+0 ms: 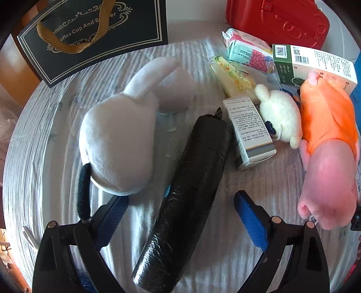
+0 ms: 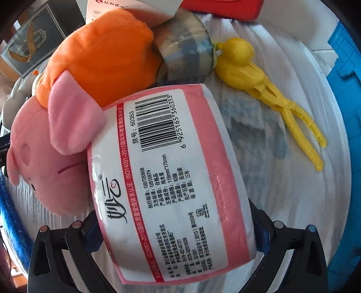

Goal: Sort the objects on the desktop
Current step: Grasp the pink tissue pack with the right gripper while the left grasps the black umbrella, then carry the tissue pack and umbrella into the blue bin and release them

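My left gripper [image 1: 180, 202] is open, its blue-padded fingers on either side of a black plastic-wrapped roll [image 1: 187, 198] that lies on the white cloth; the fingers stand apart from it. A white plush toy [image 1: 119, 139] lies against the left finger. My right gripper [image 2: 173, 227] is shut on a pink and white tissue pack [image 2: 167, 182], which hides the fingertips. A pink pig plush in orange clothes [image 2: 74, 108] lies touching the pack's left side; it also shows in the left wrist view [image 1: 327, 144].
A small white box [image 1: 250, 130], a cream plush [image 1: 279, 115], a snack packet [image 1: 234, 76], a tissue packet [image 1: 248, 50], a green-white box [image 1: 315, 65], a red case [image 1: 279, 20], a black gift bag [image 1: 90, 33]. A tape roll [image 2: 185, 54], yellow duck tongs [image 2: 266, 90], a blue crate [image 2: 347, 112].
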{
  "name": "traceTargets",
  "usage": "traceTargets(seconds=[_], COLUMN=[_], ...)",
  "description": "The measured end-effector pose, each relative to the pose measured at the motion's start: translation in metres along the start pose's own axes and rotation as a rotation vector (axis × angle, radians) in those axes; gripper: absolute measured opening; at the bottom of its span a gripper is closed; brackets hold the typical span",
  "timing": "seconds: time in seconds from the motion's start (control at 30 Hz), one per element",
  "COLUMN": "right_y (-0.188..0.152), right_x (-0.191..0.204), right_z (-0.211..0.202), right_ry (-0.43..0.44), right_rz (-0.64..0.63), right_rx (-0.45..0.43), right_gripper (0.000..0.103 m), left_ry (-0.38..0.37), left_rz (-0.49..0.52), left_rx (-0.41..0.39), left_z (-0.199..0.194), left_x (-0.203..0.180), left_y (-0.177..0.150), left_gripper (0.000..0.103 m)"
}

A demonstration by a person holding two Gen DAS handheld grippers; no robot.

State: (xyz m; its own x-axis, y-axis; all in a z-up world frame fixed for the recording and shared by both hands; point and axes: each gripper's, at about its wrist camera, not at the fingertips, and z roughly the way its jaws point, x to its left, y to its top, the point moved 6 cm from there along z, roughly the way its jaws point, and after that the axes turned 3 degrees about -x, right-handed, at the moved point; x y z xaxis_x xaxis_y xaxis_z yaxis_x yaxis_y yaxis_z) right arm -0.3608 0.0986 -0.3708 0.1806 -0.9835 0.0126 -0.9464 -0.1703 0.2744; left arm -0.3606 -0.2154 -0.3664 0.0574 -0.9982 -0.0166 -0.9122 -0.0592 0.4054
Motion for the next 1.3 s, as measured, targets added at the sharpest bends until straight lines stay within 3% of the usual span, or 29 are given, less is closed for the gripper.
traceTargets(seconds=[0.1,0.27,0.4,0.53,0.6,0.63,0.87,1.2,1.3], right_y=[0.000,0.002,0.007,0.015,0.020,0.021,0.011,-0.018,-0.031], right_x=[0.002,0.004,0.005,0.004,0.003,0.003,0.009,-0.003,-0.028], right_z=[-0.010,-0.028,-0.040,-0.072,-0.080,-0.080,-0.117,-0.206,-0.225], right_ry=[-0.012,-0.015,-0.006,0.027,0.038,0.046,0.030,0.030,0.031], right_rz=[-0.017,-0.019,-0.027,-0.008,-0.004,0.001,-0.010,0.021,0.016], right_rx=[-0.010,-0.027,0.023,-0.038,-0.044,-0.036,-0.071,-0.222,-0.277], right_gripper=[0.103,0.103,0.103,0.103,0.103,0.103,0.097,0.097,0.097], left_ry=[-0.002,-0.003,0.012,-0.002,0.006,0.012,0.064,0.057,0.044], left_rz=[0.006,0.001,-0.018,0.006,0.005,-0.003,-0.004,-0.075,-0.078], left_rx=[-0.017,-0.007,0.014,-0.010,-0.023,-0.024,-0.025,-0.173,-0.224], left_z=[-0.001,-0.003,-0.005,-0.016,-0.021,-0.023,-0.041,-0.113,-0.136], left_x=[0.000,0.001,0.002,-0.005,-0.008,-0.009,-0.013,-0.037,-0.049], left_y=[-0.006,-0.010,-0.014,-0.021,-0.021,-0.021,-0.037,-0.043,-0.040], left_gripper=[0.103,0.103,0.102,0.077,0.057,0.038,0.035,0.034,0.034])
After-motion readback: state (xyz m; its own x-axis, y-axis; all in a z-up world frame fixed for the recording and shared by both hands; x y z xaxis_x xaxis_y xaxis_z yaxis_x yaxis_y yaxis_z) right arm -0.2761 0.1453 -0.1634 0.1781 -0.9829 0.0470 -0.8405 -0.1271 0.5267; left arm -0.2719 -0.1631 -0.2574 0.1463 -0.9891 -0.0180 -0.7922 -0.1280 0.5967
